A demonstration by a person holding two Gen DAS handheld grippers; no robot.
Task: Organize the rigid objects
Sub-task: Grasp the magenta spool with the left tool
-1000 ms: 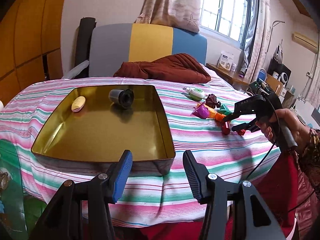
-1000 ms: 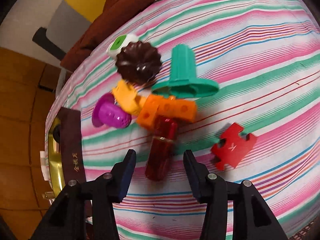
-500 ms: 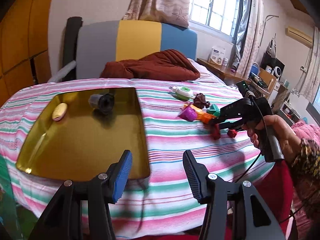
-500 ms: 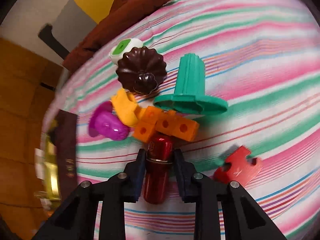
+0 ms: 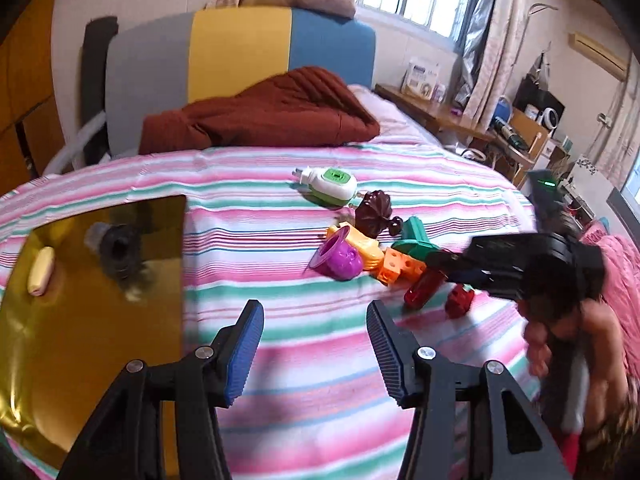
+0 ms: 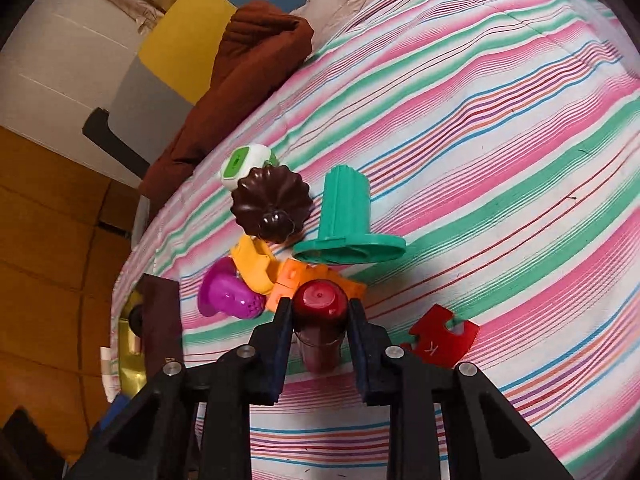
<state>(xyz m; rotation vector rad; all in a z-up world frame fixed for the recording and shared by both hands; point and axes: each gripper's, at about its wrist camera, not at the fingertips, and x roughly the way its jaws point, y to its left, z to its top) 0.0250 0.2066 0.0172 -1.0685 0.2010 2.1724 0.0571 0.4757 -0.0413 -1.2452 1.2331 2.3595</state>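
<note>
Red cylinder (image 6: 320, 320), at six o'clock of the toy pile on the striped bed (image 6: 500, 128), now sits clamped in the right gripper's (image 6: 320, 312) jaws, which stood wide a second ago, ready for the gold tray (image 5: 80, 320); left gripper (image 5: 312, 344) jaws wide, empty.

Your count: seven loose toys, one tray.
In the gold tray (image 5: 92, 344) you have two pieces, possibly more out of view.
</note>
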